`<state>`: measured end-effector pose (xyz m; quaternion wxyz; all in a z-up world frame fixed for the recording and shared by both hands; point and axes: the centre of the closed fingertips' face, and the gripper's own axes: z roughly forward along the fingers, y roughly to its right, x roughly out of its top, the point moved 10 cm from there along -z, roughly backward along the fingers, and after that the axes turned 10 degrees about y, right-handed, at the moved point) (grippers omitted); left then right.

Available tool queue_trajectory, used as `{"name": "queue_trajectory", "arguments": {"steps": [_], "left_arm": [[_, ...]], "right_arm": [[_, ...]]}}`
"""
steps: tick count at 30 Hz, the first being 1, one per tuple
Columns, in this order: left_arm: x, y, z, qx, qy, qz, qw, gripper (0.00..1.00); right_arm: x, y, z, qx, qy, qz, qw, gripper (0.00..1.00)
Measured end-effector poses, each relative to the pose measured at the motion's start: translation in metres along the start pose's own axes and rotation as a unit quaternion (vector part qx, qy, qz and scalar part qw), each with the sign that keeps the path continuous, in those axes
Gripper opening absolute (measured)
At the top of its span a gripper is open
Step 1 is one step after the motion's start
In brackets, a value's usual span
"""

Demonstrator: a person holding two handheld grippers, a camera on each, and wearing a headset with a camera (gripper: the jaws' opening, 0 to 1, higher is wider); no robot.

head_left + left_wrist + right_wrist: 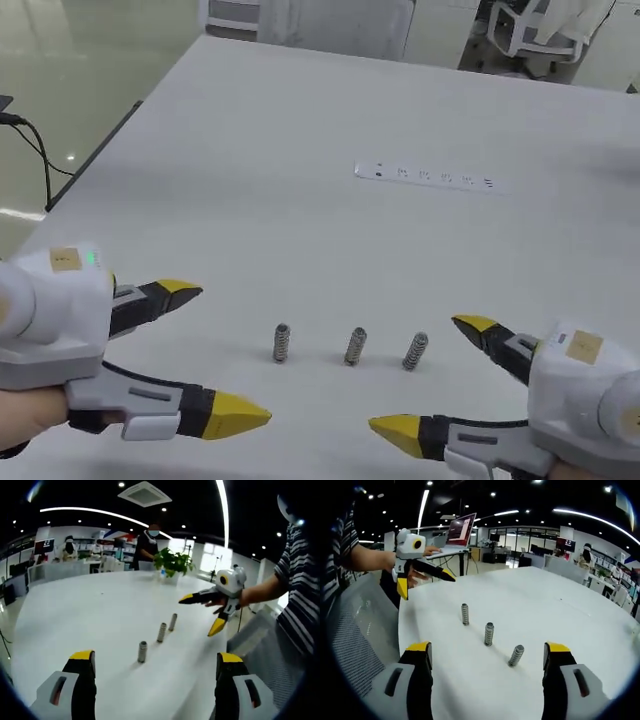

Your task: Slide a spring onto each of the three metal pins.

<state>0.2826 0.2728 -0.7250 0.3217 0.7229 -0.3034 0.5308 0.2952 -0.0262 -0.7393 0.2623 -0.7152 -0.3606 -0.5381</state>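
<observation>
Left tool (234,351) and right tool (413,372) both gaped wide open, empty, flanking three springs (355,346) standing in a row on the desk (300,200).

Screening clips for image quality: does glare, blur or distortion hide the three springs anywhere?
Head view: soft even light, the springs sharp with almost no shadow. Left gripper view: fisheye bends the table edge, a ceiling strip light flares, springs small but legible. Right gripper view: same bending, springs crisp.
</observation>
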Motion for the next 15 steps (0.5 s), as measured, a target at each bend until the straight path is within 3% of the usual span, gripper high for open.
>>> {"name": "queue_trajectory", "arguments": {"steps": [4,9,15], "left_arm": [[0.000,0.002,0.000,-0.003,-0.004,0.007,1.0000,0.98],[-0.001,0.000,-0.002,0.005,0.002,-0.001,1.0000,0.98],[-0.003,-0.003,-0.008,0.014,0.001,-0.004,0.9999,0.98]], "right_arm": [[-0.005,0.003,-0.008,-0.014,0.004,0.029,0.9995,0.99],[-0.011,0.006,-0.016,-0.020,-0.021,0.005,0.9996,0.99],[-0.007,0.010,-0.019,-0.027,-0.016,-0.001,0.9995,0.99]]}}
